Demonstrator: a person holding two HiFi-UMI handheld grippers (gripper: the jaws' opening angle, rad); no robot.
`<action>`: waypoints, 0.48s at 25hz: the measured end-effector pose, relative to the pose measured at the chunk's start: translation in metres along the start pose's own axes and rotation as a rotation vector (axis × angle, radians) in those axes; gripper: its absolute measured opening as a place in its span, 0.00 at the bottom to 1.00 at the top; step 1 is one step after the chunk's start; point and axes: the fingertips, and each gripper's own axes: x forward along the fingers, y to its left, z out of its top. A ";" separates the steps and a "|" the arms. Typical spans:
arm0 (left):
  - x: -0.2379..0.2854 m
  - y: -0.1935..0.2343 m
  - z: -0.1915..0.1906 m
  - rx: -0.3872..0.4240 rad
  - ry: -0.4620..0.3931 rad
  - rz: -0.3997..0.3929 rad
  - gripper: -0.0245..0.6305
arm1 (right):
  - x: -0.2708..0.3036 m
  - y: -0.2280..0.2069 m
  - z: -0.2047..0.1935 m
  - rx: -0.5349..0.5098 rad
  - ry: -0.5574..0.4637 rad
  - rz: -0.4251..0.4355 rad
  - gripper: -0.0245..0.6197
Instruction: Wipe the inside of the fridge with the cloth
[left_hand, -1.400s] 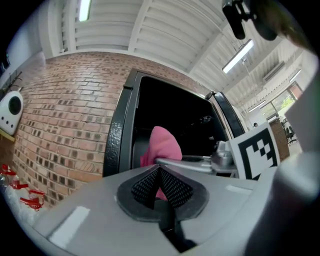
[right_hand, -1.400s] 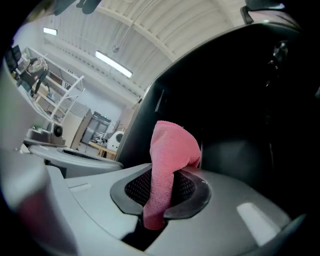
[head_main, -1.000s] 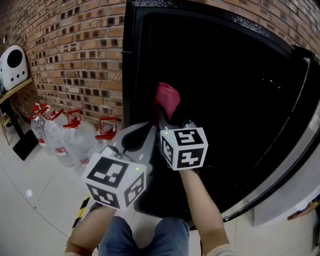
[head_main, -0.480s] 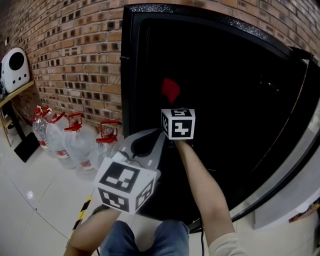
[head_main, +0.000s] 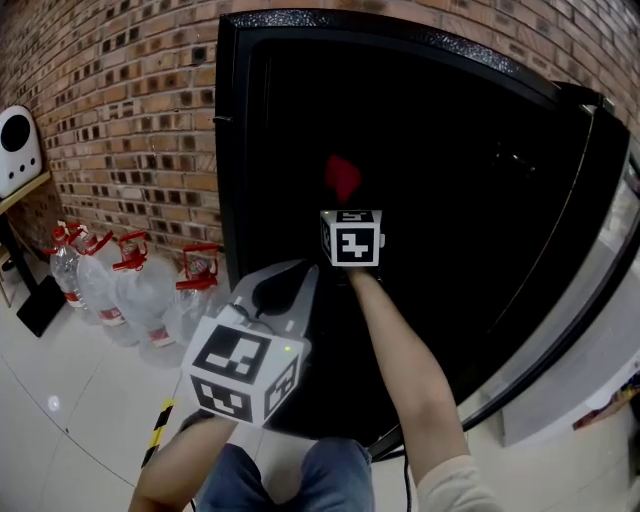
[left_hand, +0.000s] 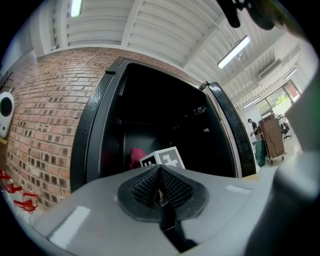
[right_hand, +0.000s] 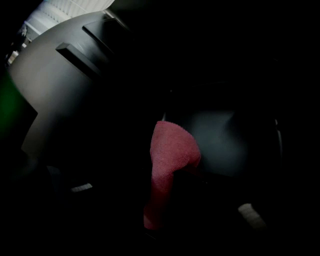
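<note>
My right gripper (head_main: 345, 203) is deep inside the open black fridge (head_main: 232, 150). Its fingers are closed on the pink-red cloth (head_main: 342, 177), which stands up from them in the dark interior (I cannot tell if it touches a wall there). My left gripper (left_hand: 159, 181) hangs outside, low in front of the fridge, with its fingers (left_hand: 142, 186) pressed together and nothing between them. Left of the fridge, water bottles (head_main: 130, 290) with red caps stand on the floor (head_main: 60, 420), by the brick wall (head_main: 130, 90).
</note>
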 end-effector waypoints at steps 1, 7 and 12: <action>0.002 -0.002 0.000 -0.004 -0.003 -0.009 0.02 | -0.004 -0.012 -0.002 -0.002 0.007 -0.028 0.12; 0.014 -0.019 -0.009 -0.028 -0.001 -0.065 0.02 | -0.032 -0.079 -0.027 0.016 0.071 -0.193 0.12; 0.024 -0.033 -0.012 -0.052 -0.002 -0.110 0.02 | -0.058 -0.123 -0.038 0.060 0.106 -0.314 0.12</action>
